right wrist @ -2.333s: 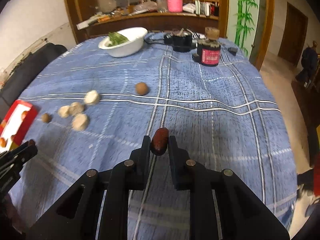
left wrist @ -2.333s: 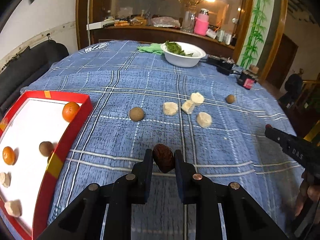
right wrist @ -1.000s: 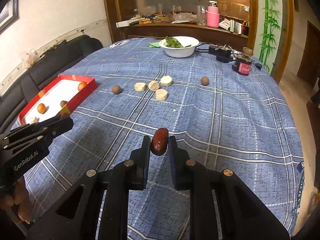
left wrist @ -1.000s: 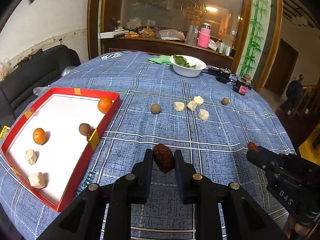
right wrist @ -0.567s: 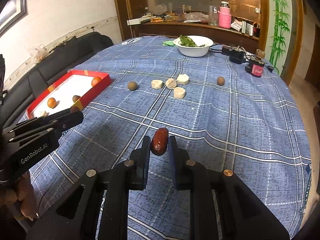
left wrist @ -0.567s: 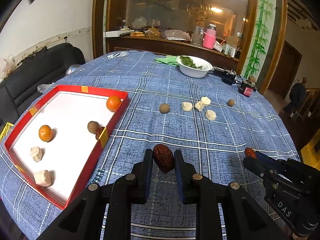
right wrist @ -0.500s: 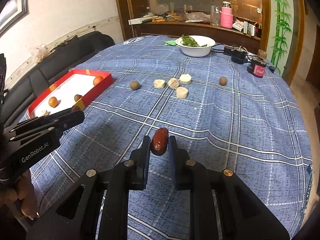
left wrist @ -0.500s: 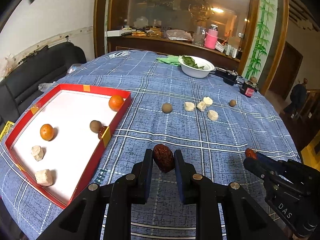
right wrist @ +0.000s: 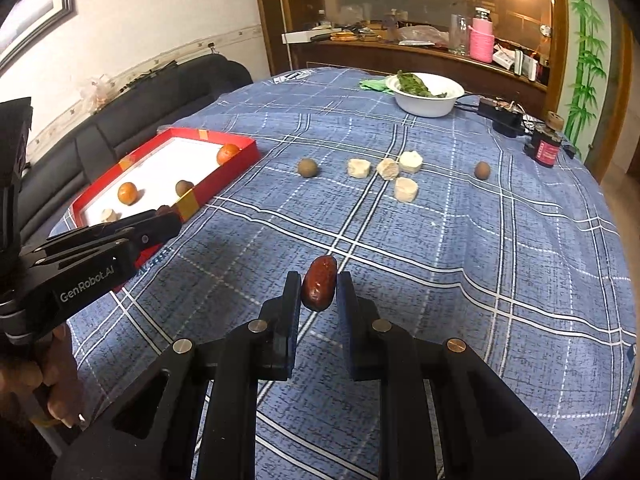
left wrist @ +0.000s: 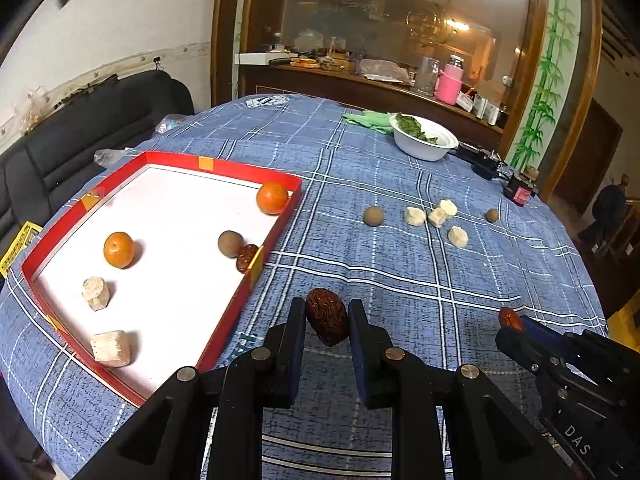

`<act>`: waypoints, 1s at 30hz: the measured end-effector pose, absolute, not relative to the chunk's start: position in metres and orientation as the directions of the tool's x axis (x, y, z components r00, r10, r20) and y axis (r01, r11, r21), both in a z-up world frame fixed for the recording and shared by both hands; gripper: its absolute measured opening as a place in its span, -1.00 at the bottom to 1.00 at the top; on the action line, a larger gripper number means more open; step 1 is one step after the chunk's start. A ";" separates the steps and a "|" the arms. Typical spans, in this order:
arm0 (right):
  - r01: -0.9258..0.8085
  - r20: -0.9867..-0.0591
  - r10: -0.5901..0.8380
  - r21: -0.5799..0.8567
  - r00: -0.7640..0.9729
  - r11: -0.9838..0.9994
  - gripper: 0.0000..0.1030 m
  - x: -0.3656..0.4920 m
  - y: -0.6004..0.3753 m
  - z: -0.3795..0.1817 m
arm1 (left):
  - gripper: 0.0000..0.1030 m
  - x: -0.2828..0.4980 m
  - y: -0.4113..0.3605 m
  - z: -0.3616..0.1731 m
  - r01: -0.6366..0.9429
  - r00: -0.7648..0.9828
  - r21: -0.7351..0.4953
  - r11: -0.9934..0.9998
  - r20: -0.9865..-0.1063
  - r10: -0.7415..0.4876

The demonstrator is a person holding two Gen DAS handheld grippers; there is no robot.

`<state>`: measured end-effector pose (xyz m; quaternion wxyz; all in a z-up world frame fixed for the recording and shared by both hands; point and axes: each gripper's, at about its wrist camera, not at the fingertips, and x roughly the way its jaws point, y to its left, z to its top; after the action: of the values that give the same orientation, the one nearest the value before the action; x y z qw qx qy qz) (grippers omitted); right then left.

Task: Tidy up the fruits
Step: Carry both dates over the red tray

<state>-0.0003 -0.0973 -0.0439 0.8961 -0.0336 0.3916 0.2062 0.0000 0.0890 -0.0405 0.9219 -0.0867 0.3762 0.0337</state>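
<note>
2 oranges (left wrist: 272, 198), 3 red dates (left wrist: 326, 316), 3 brown round fruits (left wrist: 373, 216), 6 pale chunks (left wrist: 415, 216), 1 red tray (left wrist: 224, 338), 1 white bowl (left wrist: 424, 148)

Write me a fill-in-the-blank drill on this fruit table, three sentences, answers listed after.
1. Each gripper is shut on a dark red ____: the left gripper and the right gripper alike.
2. The number of oranges lying in the red tray is ____.
3. The white bowl at the far side of the table holds something leafy and ____ in colour.

Missing words: date; two; green
</note>
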 end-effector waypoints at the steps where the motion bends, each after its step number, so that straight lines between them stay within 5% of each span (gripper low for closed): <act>1: -0.398 -0.716 0.345 0.101 0.607 0.912 -0.68 0.000 -0.096 -0.044 | -0.61 0.000 0.090 -0.041 -0.130 0.715 -0.136 0.982 -0.699 -0.002; 30: -0.550 -0.675 0.478 0.126 0.562 0.825 -0.67 -0.001 -0.019 -0.027 | -0.61 -0.023 0.202 -0.043 -0.360 0.713 -0.208 0.909 -0.690 0.125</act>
<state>-0.0012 -0.0190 -0.0272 0.8824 -0.0494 0.3661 0.2913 -0.0233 0.2024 -0.0434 0.9104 -0.1660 0.3548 0.1332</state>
